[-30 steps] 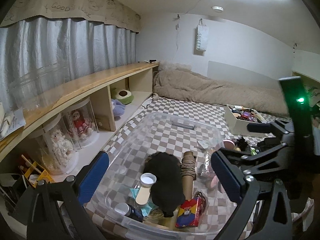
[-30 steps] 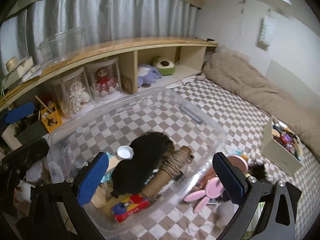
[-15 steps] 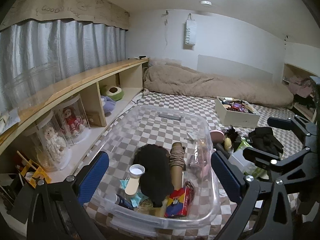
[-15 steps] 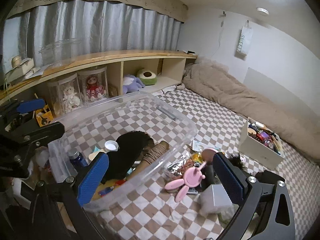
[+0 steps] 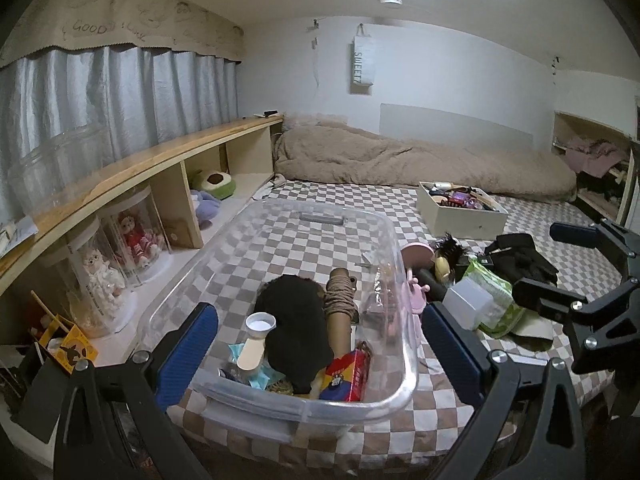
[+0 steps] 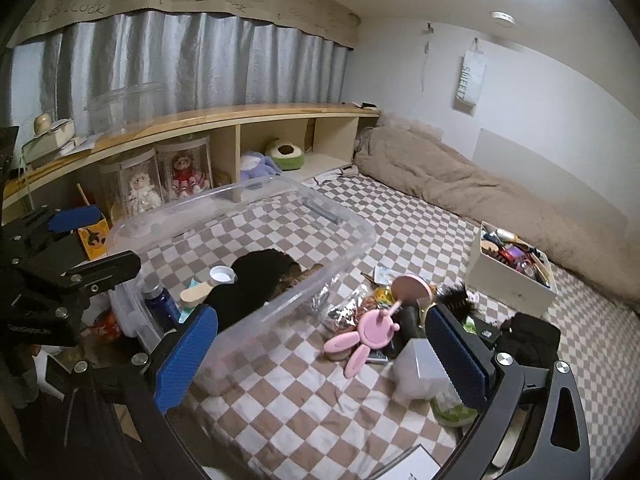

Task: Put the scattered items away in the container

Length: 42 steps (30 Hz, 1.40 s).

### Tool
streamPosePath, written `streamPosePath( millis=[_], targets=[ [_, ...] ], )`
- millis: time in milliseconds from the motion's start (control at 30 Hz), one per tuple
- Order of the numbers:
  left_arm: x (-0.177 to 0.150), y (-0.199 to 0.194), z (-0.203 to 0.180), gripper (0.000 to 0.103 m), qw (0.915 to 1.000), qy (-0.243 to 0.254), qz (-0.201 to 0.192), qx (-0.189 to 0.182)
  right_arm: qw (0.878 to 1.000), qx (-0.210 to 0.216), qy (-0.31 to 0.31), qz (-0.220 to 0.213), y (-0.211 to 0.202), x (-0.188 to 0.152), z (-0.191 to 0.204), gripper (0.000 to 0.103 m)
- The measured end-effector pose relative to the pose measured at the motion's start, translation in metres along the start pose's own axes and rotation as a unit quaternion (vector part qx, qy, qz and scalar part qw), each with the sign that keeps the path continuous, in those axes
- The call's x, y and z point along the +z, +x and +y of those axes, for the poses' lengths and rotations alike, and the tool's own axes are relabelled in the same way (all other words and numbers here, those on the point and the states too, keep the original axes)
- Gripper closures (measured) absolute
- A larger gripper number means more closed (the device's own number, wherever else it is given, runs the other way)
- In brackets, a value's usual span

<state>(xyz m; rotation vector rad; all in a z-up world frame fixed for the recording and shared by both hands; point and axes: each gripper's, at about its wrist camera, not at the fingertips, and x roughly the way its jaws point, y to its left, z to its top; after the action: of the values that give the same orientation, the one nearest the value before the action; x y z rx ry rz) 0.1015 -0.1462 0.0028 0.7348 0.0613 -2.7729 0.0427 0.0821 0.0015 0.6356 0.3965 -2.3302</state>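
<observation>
Your left gripper [image 5: 320, 354] hangs above the near end of the clear plastic container [image 5: 394, 396], jaws spread wide and holding nothing, its 2 blue pads framing the bin at 8 and 4 o'clock. Inside the bin, down at the 6 o'clock end, you've got a black fuzzy item [image 5: 294, 328], a cardboard tube wound with twine [image 5: 340, 306], a white-capped bottle [image 5: 258, 338] and a red snack packet [image 5: 348, 372] all packed together. Your right gripper [image 6: 322, 350] is also wide open and empty, poised over the checkered blanket [image 6: 312, 392] with the container's long wall running off toward 10 o'clock. Between its pads sits the scattered pile: a pink bunny-shaped mirror stand [image 6: 376, 320] dead center, a crinkled foil wrapper [image 6: 344, 306] just beside it at 11 o'clock, a frosted white box [image 6: 420, 368] touching the right pad at 4 o'clock, and a green wipes pack [image 6: 452, 408] below that. A black garment [image 6: 528, 338] lies at 3 o'clock, and a black fluffy brush [image 6: 456, 298] near 2. Farther off at 2 o'clock a cream storage box [image 6: 508, 278] stands full of odds and ends, well apart from the pile, with the tan duvet [image 6: 480, 184] behind it.
</observation>
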Motion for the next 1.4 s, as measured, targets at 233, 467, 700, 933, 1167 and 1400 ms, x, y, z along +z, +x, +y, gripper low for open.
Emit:
streamPosePath(
  millis=[233,467,700,933,1167,1400],
  targets=[
    [-0.011,-0.005,-0.012,0.000,0.9998,0.017,0.000,-0.005,1.000,-0.006,0.001,-0.011,-0.014,-0.011,-0.002,0.000],
    [-0.019,-0.009,-0.019,0.000,0.9996,0.017,0.003,-0.022,1.000,-0.011,-0.005,-0.007,-0.021,-0.023,-0.002,0.000],
    [-0.023,-0.012,-0.026,0.000,0.9993,0.024,0.006,-0.029,1.000,-0.011,0.003,0.000,-0.024,-0.033,-0.007,0.000],
    [-0.028,-0.010,-0.031,0.000,0.9986,0.035,0.014,-0.038,1.000,-0.011,0.005,0.001,-0.026,-0.038,-0.007,0.000],
    [-0.030,-0.009,-0.032,0.000,0.9985,0.040,0.012,-0.036,1.000,-0.013,0.005,0.003,-0.026,-0.040,-0.008,0.000],
    [-0.032,-0.009,-0.033,0.000,0.9985,0.042,0.011,-0.034,1.000,-0.015,0.005,0.007,-0.025,-0.040,-0.007,0.000]
  ],
)
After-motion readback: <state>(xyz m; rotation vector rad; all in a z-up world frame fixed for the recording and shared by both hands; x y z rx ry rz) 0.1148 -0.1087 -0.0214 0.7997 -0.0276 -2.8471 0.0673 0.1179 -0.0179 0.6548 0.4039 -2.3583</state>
